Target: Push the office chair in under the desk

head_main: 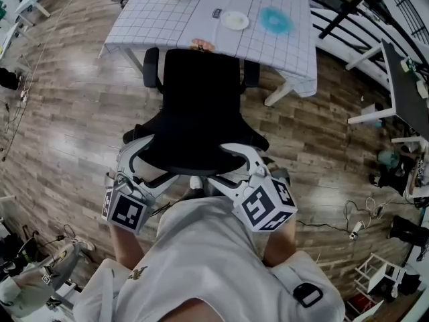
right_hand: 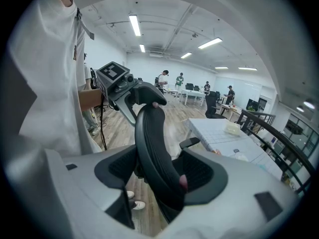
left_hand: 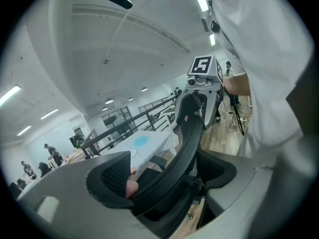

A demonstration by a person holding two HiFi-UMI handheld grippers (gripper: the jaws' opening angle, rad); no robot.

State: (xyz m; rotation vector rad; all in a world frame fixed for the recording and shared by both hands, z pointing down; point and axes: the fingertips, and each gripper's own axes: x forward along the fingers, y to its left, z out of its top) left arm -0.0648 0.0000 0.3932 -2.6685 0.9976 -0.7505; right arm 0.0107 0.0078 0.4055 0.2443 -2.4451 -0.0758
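The left claw (left_hand: 164, 176) is closing on the upper rim of the office chair (head_main: 194, 123), with the black backrest (left_hand: 192, 133) running between its two jaws and both pads pressing on it. The right claw (right_hand: 162, 176) is gripping the same rim a little further along, jaws narrowed onto the mesh edge. In the head view the two claws are sitting side by side at the near edge of the backrest, just in front of the person's chest.

Beyond them, the chair is facing the table (head_main: 201, 9), which is covered in a grid-patterned cloth. The armrests (head_main: 151, 67) are lying just beside the table's near edge, and the front of the seat appears to be reaching that edge or slipping just under it, though the backrest is hiding the seat itself. The backrest is standing apart from the table, over open wooden floor (head_main: 74, 113).

Judging from this, the grasp is made and the chair is lined up. The push is only partly done, with the rest of the seat yet to go under.
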